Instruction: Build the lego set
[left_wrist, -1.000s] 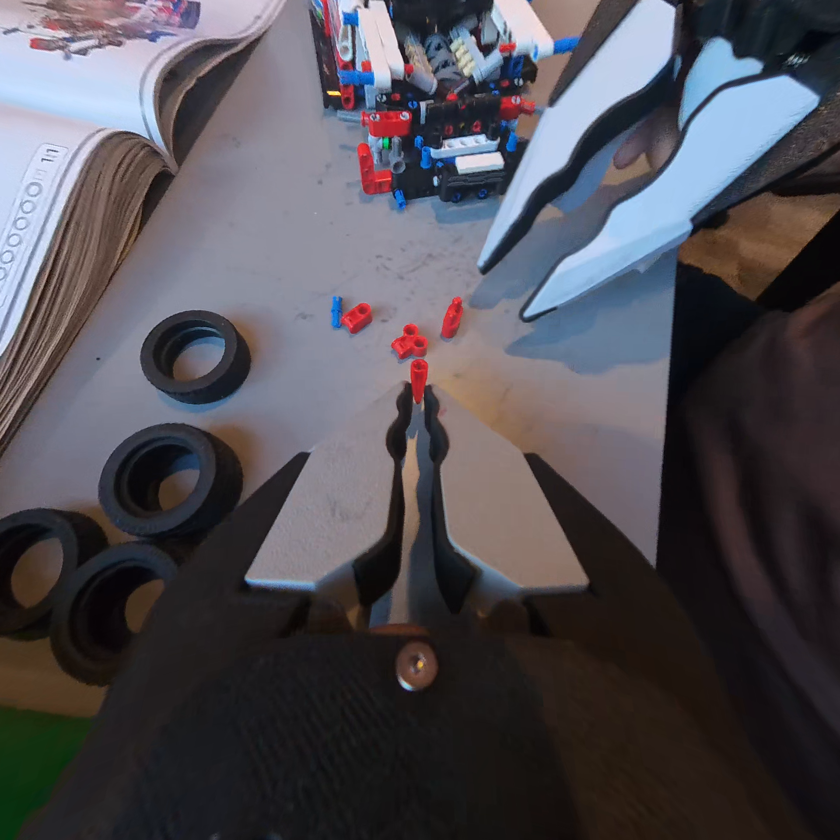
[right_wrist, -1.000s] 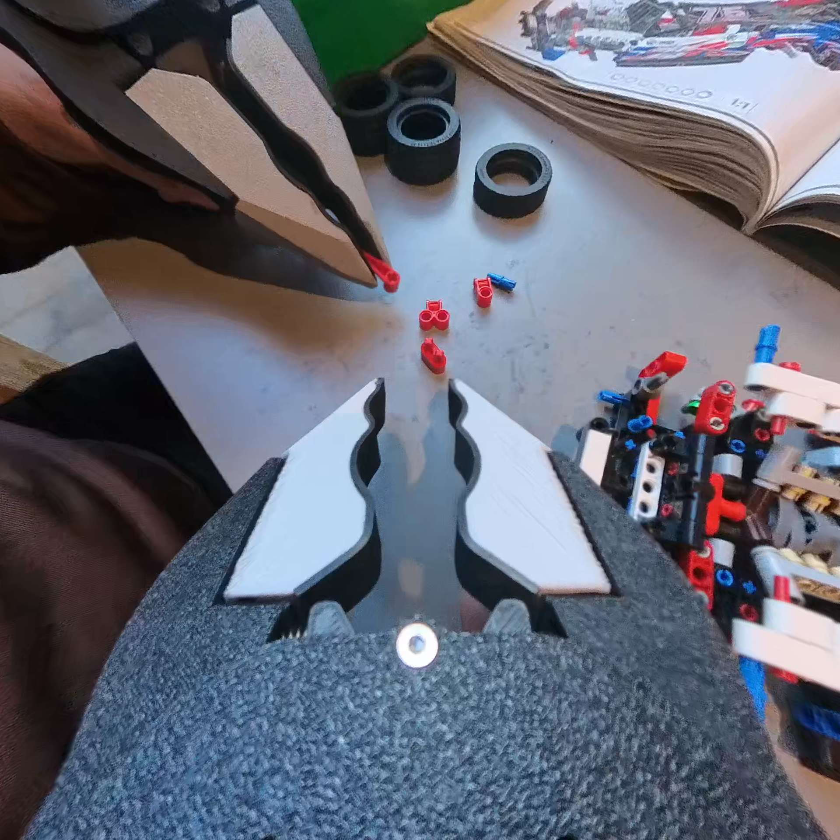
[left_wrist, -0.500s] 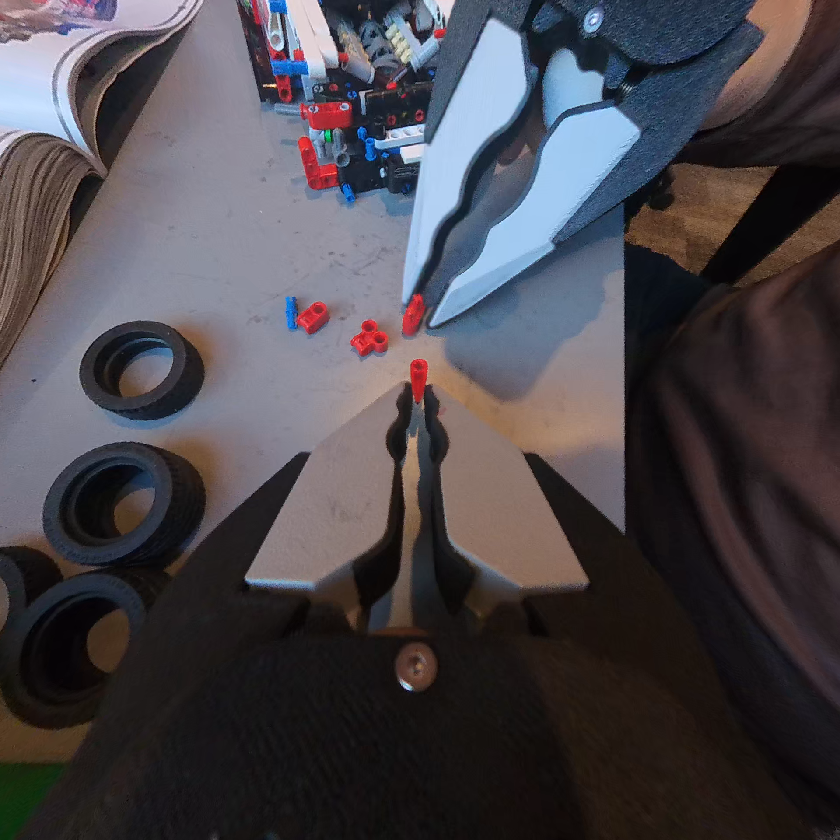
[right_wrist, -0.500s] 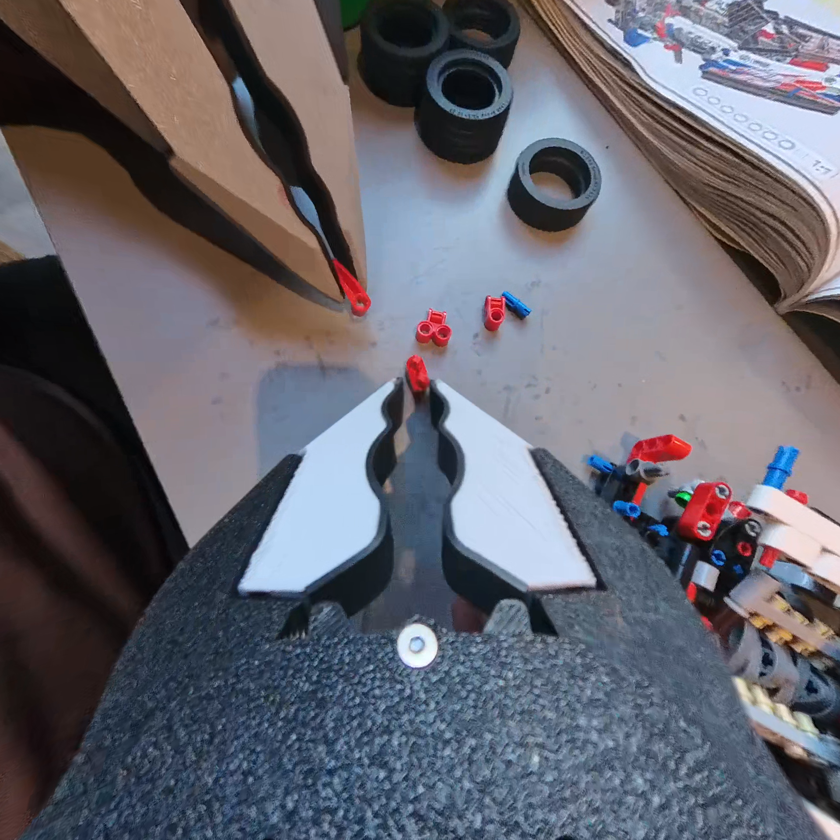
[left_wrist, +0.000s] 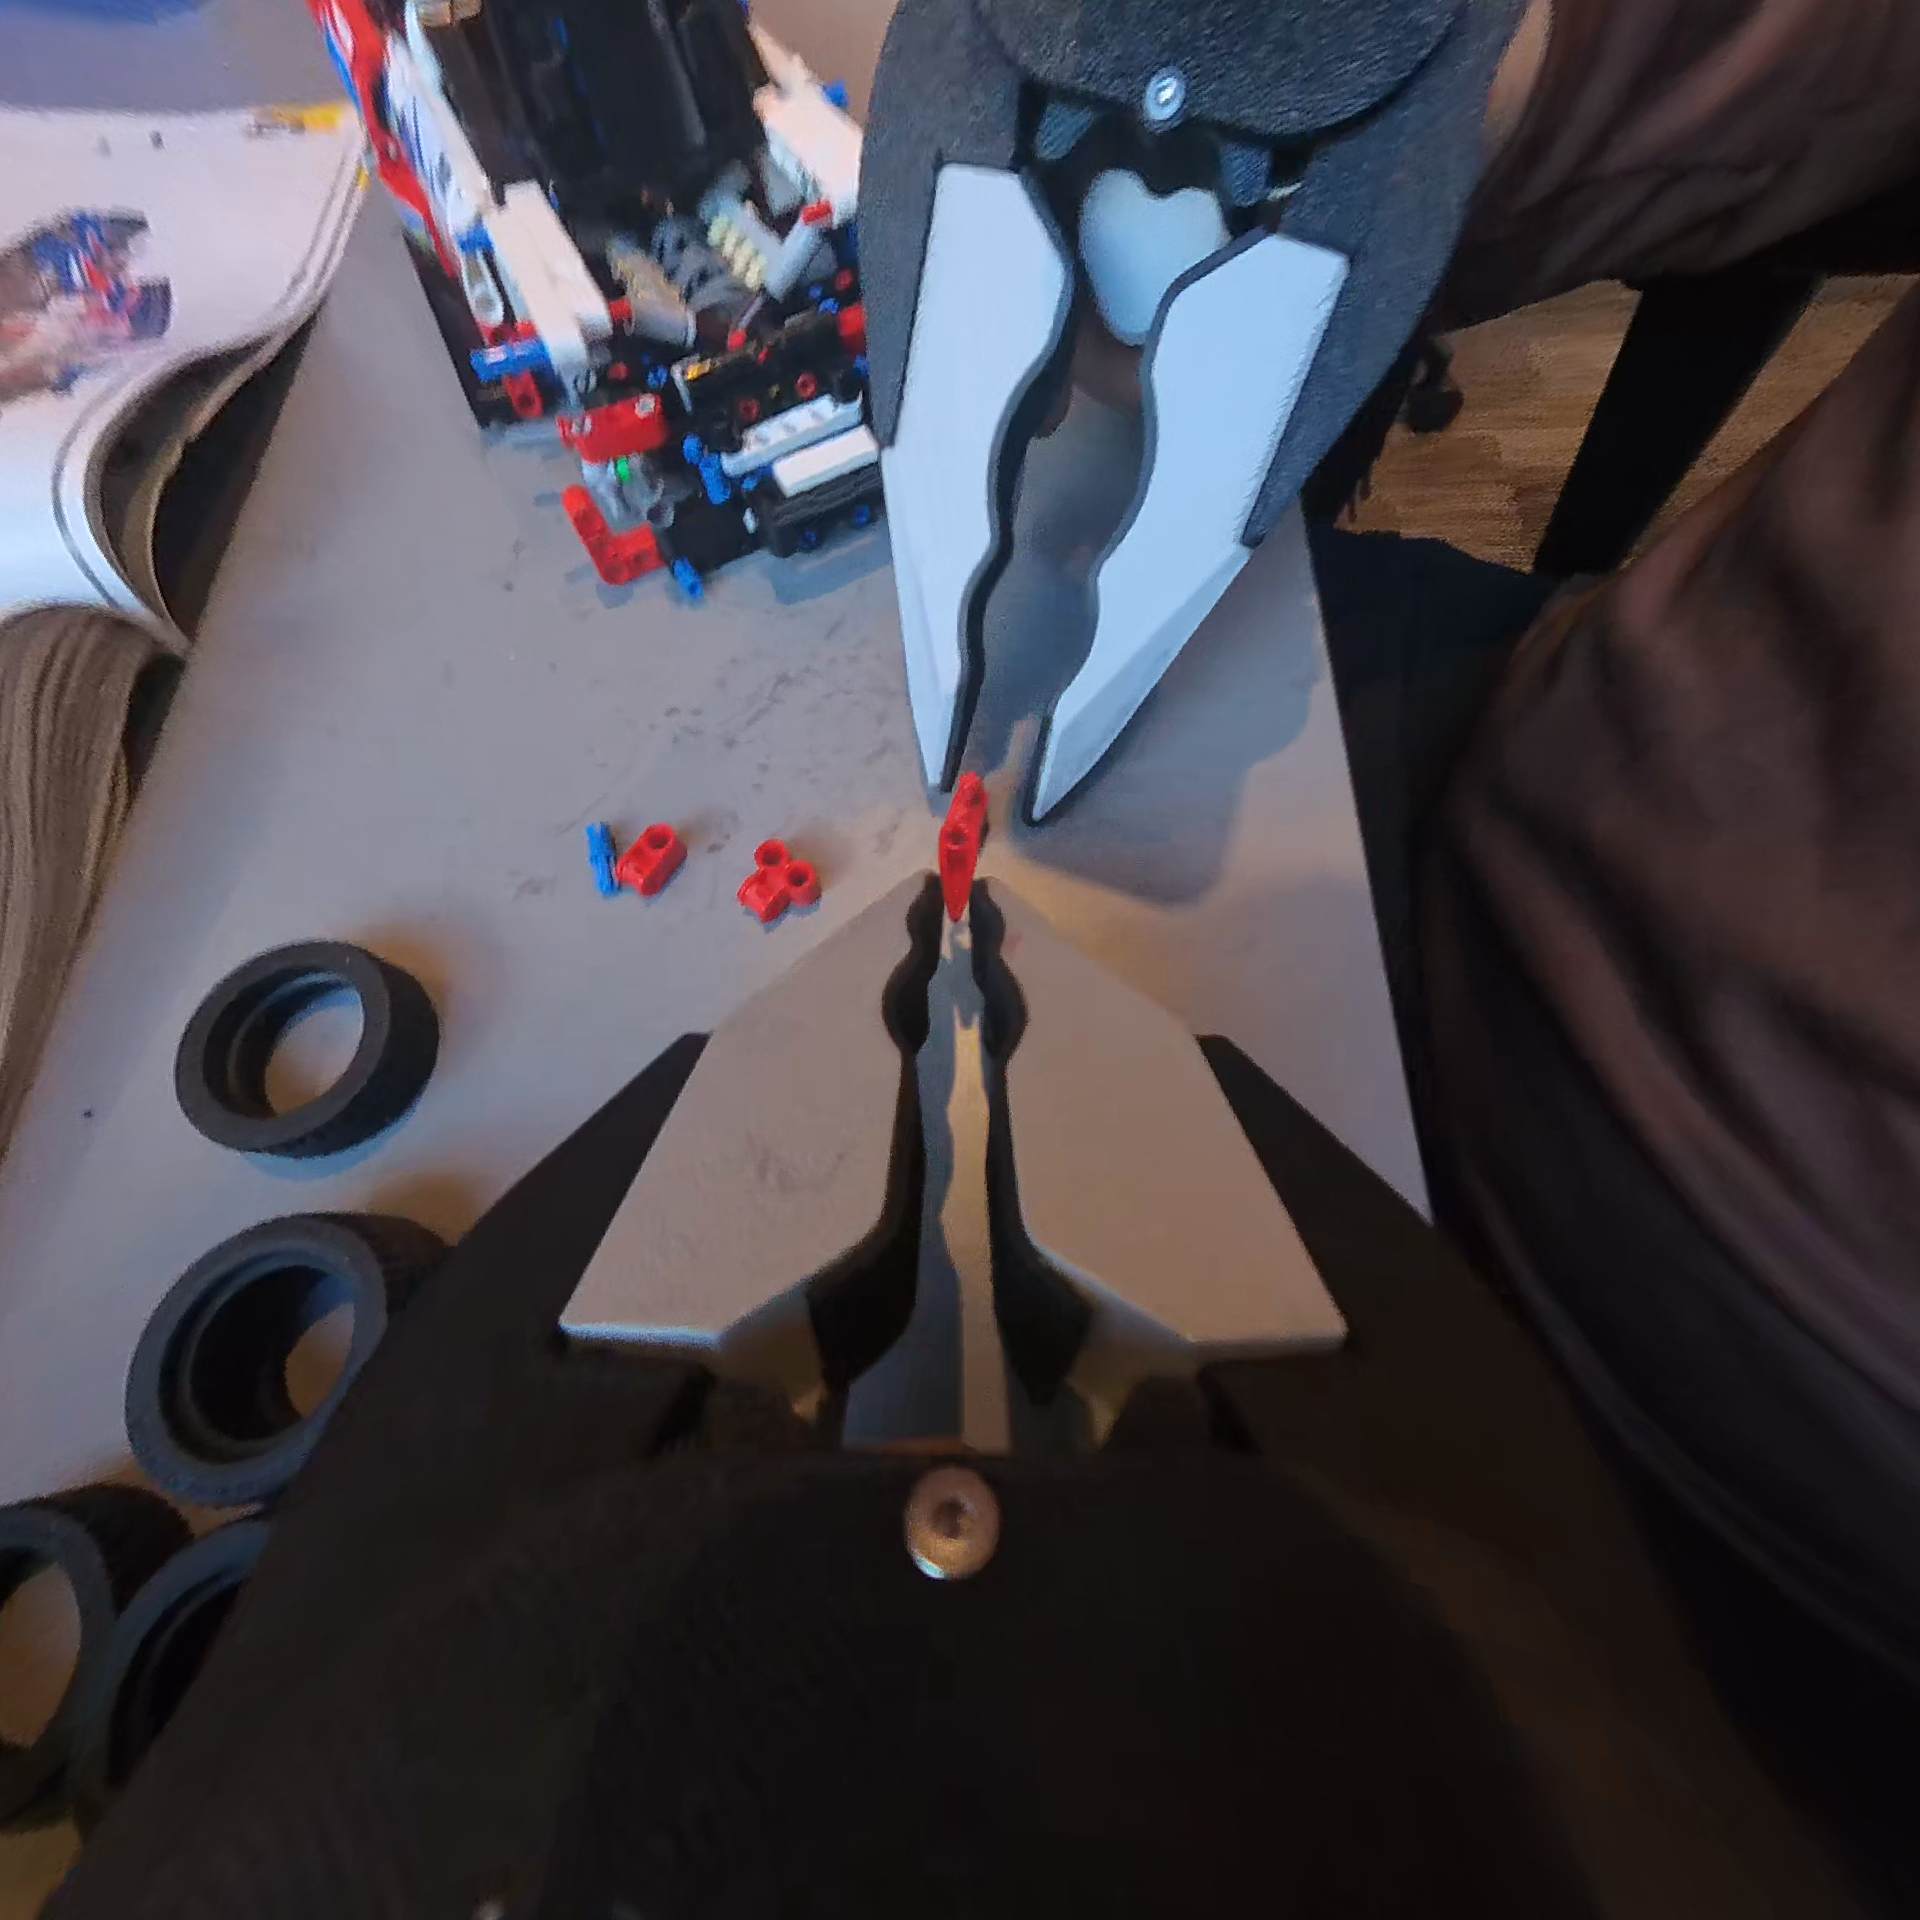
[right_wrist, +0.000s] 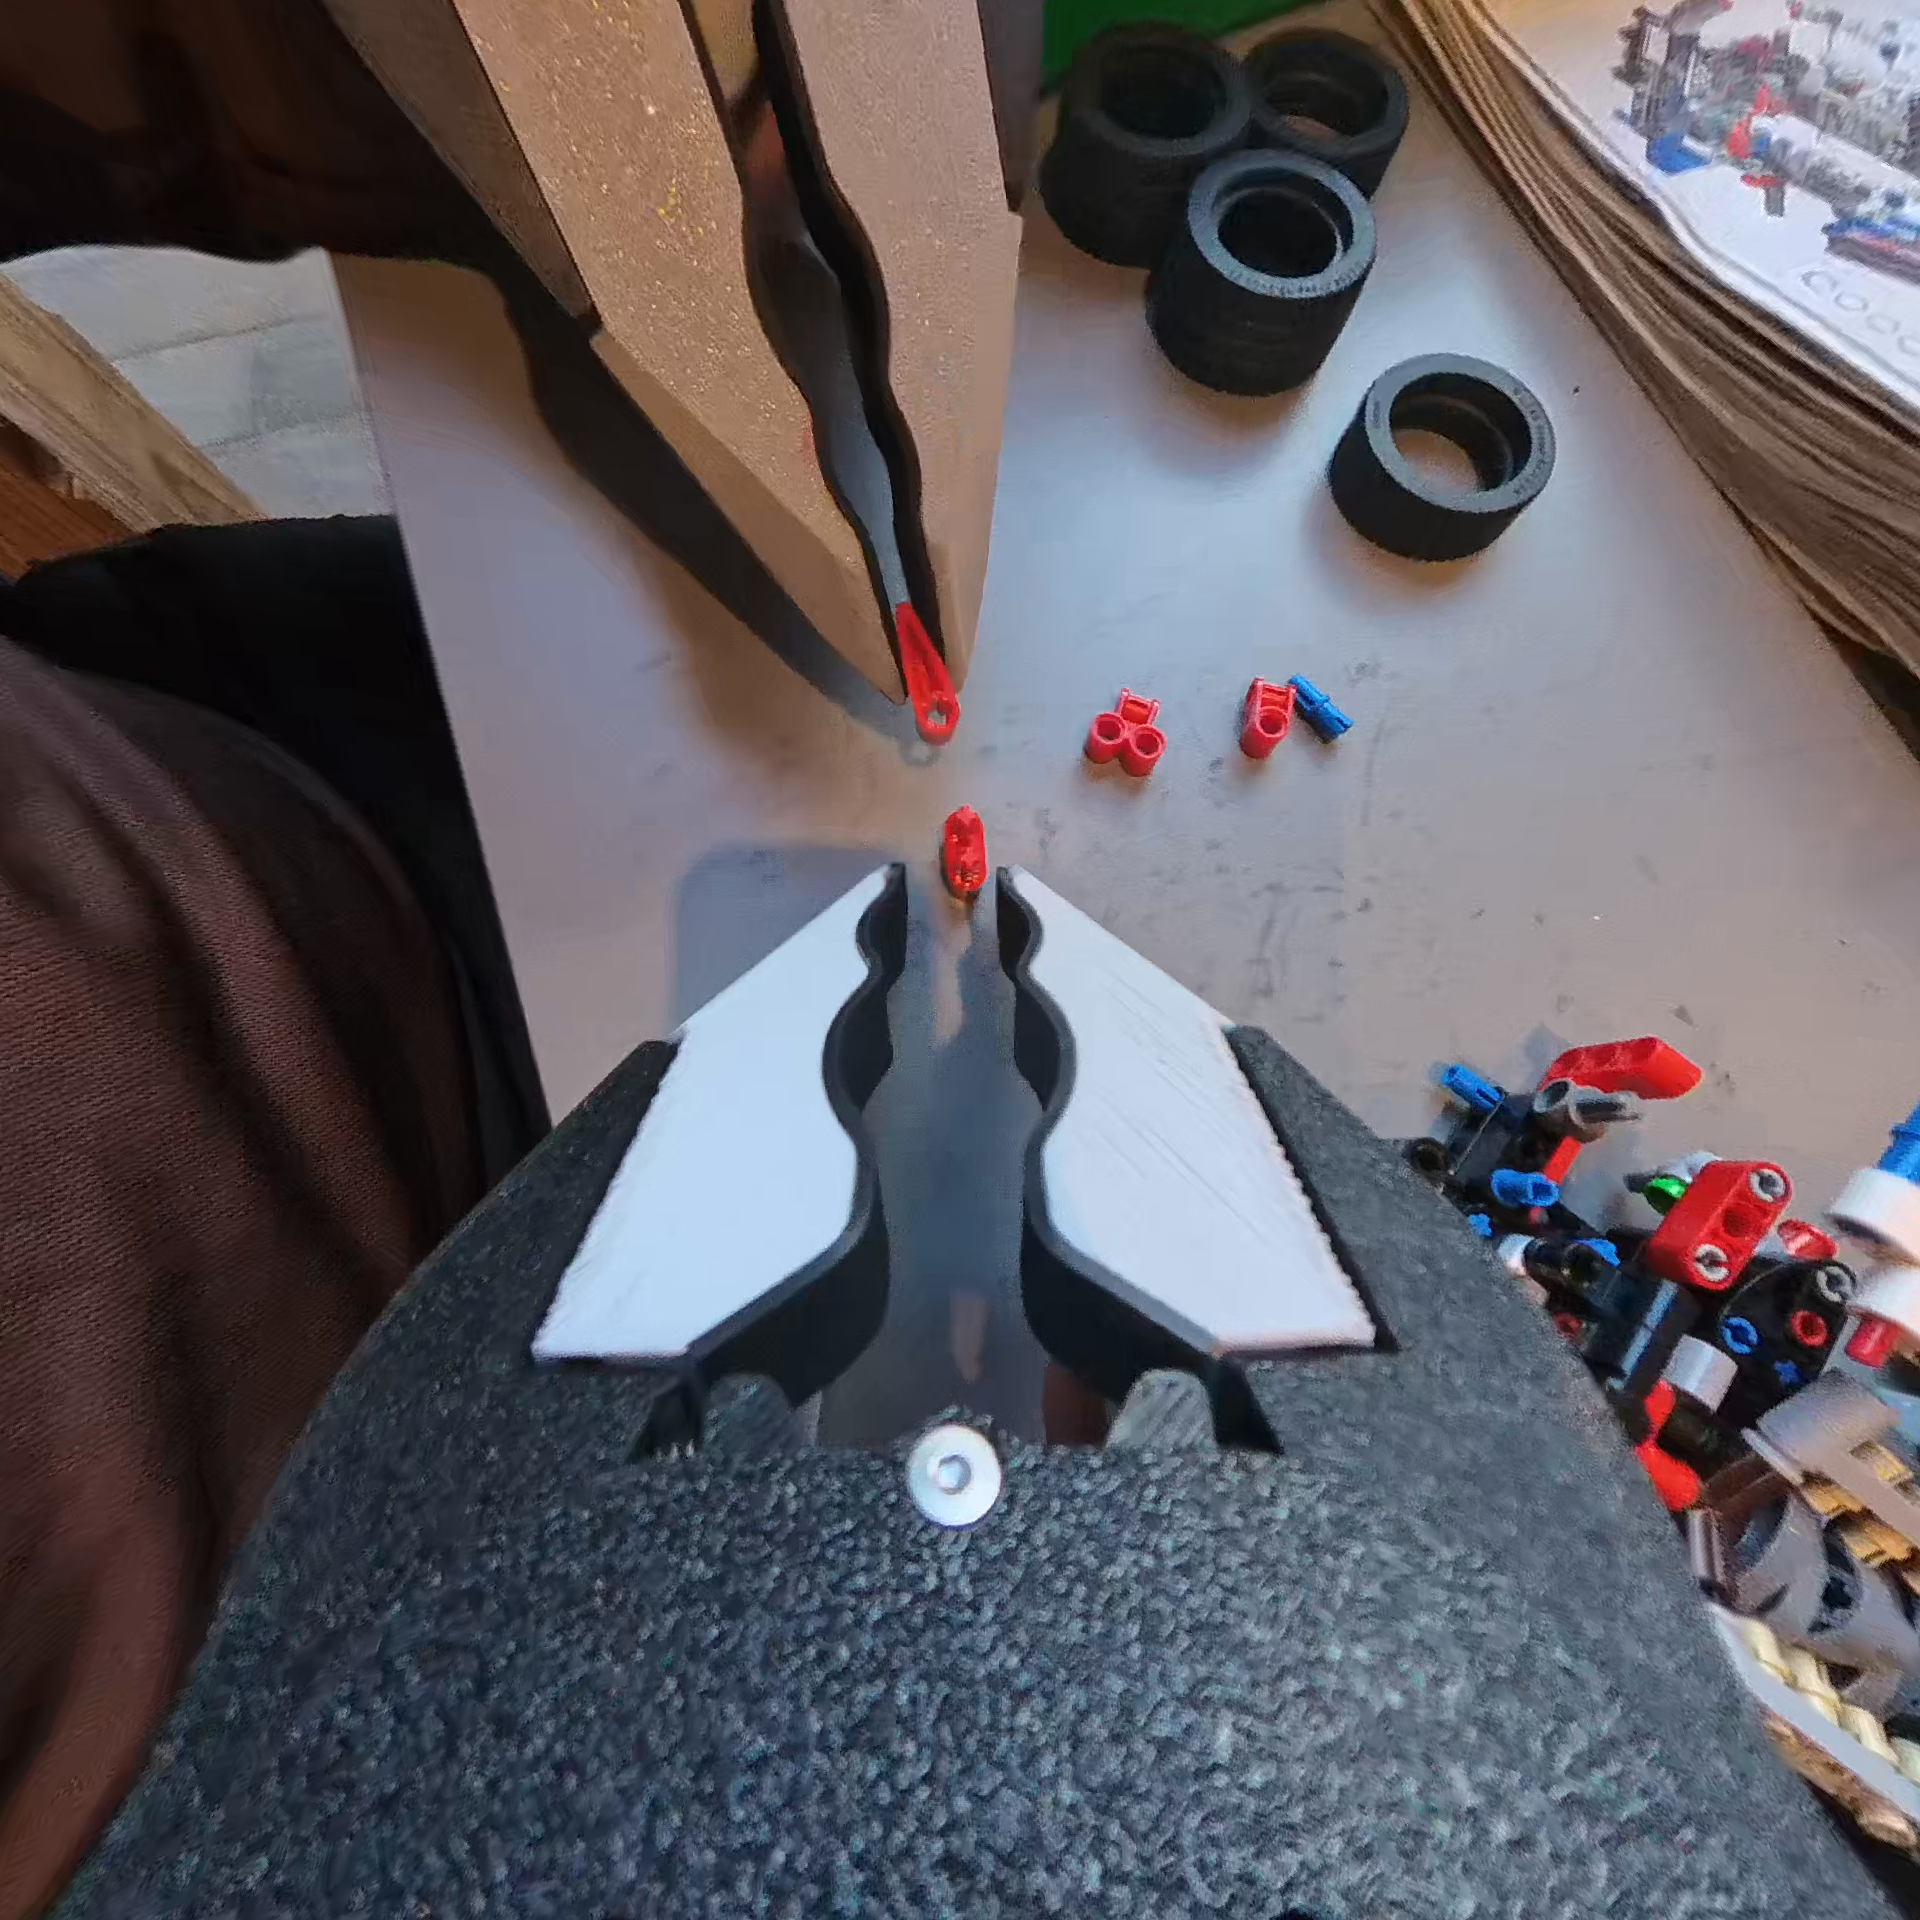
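Your left claw is clamped on a thin red pin. Your right claw stands apart around the short red connector at mid-frame on the surface, its long axis along the fingers, nearer the right claw.

warm, fairly dim light falls across my grey scuffed counter, with an orange cast near its close edge. my pale-fingered right tongs throw a soft dark shadow onto the counter just beside their tips. the left wrist view is smeared with motion blur, worst on the open paper instruction book. the right wrist view is sharper. both views bulge and stretch at the edges.
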